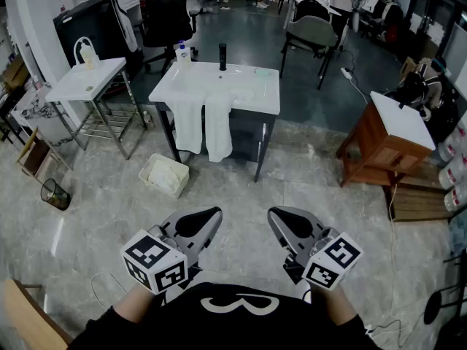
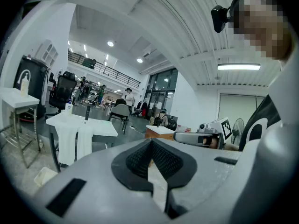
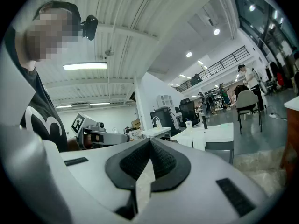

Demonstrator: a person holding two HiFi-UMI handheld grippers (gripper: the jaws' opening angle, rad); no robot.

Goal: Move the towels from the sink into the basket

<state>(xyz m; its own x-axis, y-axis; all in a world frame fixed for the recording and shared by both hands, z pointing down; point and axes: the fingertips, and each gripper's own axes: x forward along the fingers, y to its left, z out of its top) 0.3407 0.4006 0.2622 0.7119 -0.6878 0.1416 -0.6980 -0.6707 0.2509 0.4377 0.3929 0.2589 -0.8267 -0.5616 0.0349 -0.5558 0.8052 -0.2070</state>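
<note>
Two white towels hang side by side over the front edge of the white sink. Their long axes run straight down and their lower ends hang free above the floor, the right one reaching slightly lower. The basket sits on the floor just left of the sink's stand, apart from the towels, its open top facing up with pale cloth lying inside. Both tools are held near the person's body, well apart from the sink. The left gripper and the right gripper point level toward the sink, tips slightly toward each other, each with its jaws pressed together and nothing between them. The head view alone shows the sink's top with the black faucet and a bottle, the inside of the basket, and the wooden cabinet to the right. The left gripper view looks low across the floor: beyond its closed left gripper the towels show face-on as two vertical strips, and the right gripper lies side-on. The right gripper view shows its closed right gripper, the left gripper beside it, and the towels small and far off.
</note>
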